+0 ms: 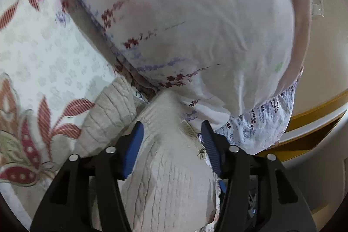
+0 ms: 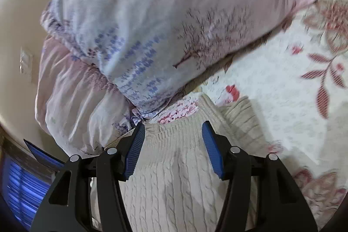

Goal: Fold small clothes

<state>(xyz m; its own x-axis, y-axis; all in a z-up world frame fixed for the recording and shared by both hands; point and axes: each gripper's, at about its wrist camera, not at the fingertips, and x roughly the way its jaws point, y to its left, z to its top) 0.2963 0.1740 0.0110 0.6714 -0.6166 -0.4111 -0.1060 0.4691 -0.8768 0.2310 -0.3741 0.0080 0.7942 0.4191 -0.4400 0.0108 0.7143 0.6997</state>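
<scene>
While both claws hover with fingers spread apart, gripping nothing, the beige cable-knit sweater (image 2: 174, 171) lies on the floral bedsheet (image 2: 271, 84), its long axis running away from the cameras, with the ribbed neckline end pointing toward the big pillow (image 2: 152, 25). In the right wrist view the right claw (image 2: 173, 145) straddles the sweater's body; a ribbed sleeve (image 2: 241, 119) lies just beside it on the right. In the left wrist view the left claw (image 1: 171, 145) straddles bunched knit (image 1: 171, 177), a sleeve (image 1: 108, 114) angling left.
</scene>
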